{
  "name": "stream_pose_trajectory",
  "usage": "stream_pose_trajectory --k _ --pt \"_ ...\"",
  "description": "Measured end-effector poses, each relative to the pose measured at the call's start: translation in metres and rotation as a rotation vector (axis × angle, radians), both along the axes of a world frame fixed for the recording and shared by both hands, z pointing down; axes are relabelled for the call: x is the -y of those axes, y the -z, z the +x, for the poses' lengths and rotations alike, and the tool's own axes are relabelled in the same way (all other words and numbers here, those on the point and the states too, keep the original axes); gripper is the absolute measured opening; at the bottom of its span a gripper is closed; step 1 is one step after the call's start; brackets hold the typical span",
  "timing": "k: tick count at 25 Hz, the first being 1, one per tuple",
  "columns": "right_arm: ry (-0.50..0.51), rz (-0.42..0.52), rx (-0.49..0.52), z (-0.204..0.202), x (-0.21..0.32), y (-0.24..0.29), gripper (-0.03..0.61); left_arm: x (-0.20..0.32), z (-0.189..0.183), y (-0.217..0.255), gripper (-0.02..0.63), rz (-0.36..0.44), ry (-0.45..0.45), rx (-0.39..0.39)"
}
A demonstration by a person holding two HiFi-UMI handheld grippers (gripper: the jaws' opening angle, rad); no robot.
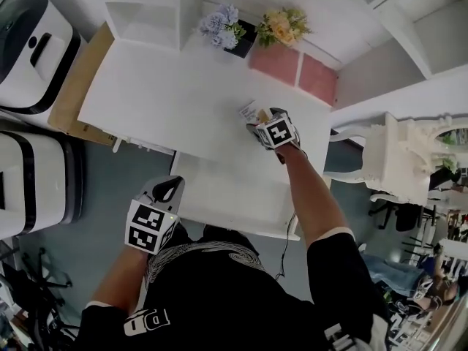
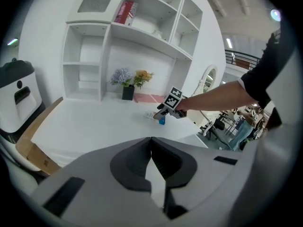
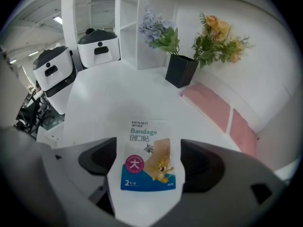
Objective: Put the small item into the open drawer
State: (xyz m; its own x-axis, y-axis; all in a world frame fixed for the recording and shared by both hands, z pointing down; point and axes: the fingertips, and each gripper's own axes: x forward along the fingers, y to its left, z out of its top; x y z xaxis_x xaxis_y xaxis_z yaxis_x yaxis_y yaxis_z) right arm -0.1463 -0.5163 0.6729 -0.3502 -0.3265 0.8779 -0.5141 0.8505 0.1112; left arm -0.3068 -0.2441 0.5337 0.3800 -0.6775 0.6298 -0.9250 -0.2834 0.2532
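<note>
the right gripper (image 3: 147, 163) has its jaws spread wide, gripping nothing. the bandage packet (image 3: 144, 143) lies flat between them on the white desk (image 1: 161, 101), near the desk's front right part. the left gripper (image 2: 150, 143) has its jaws clenched together, empty, and hangs by the left front corner of the open drawer (image 1: 234, 196) under the desk. beyond the packet stand a black flower pot (image 3: 182, 71) and two pink pads (image 3: 210, 105).

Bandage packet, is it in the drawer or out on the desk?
Out: the packet lies on the desk, between the right tool's open jaws.
</note>
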Motion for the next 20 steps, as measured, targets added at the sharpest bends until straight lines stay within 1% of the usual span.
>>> stream_pose_trajectory --k 2,5,10,13,20 --pt "0.0 -0.042 -0.006 -0.003 0.005 -0.008 0.422 -0.007 -0.007 -0.001 0.015 -0.008 0.031 0.002" --pt "0.021 -0.08 -0.029 -0.006 0.008 -0.019 0.44 -0.016 -0.016 -0.002 0.014 -0.018 0.073 0.004" --pt "0.034 -0.151 -0.048 -0.01 0.008 -0.038 0.442 -0.028 -0.022 -0.004 0.014 -0.03 0.121 0.006" --pt "0.001 -0.2 -0.022 -0.008 0.008 -0.043 0.442 -0.034 -0.02 -0.004 0.014 -0.034 0.132 0.005" --pt "-0.029 -0.213 -0.056 -0.007 0.007 -0.042 0.433 -0.036 -0.007 -0.002 0.014 -0.034 0.134 -0.002"
